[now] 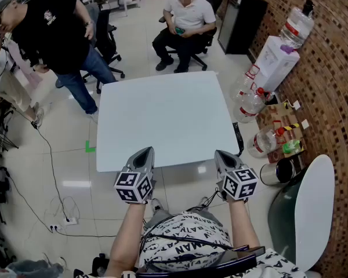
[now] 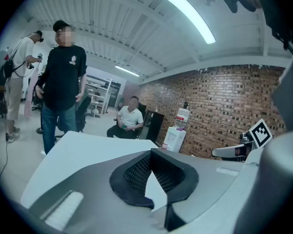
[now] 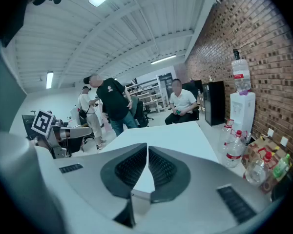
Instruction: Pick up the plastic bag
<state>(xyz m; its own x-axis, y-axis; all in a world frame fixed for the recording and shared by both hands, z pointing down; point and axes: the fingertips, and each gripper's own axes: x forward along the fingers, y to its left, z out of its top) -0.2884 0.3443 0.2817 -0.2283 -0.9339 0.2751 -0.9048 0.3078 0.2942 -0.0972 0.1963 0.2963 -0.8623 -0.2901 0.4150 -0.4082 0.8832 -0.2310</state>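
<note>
No plastic bag shows in any view. A square white table [image 1: 168,120] stands in front of me with nothing on its top. My left gripper [image 1: 145,151] hovers at the table's near edge on the left, jaws shut and empty; in the left gripper view its tips [image 2: 150,153] meet over the tabletop. My right gripper [image 1: 222,154] hovers at the near edge on the right, also shut and empty; the right gripper view shows its tips [image 3: 147,148] touching. Both point forward and slightly down.
A person in a black shirt [image 1: 52,33] stands beyond the table's far left corner. Another person [image 1: 185,16] sits on a chair behind it. A water dispenser [image 1: 275,57], large bottles [image 1: 246,100] and a white chair [image 1: 313,201] line the brick wall at right. Cables [image 1: 46,172] cross the floor at left.
</note>
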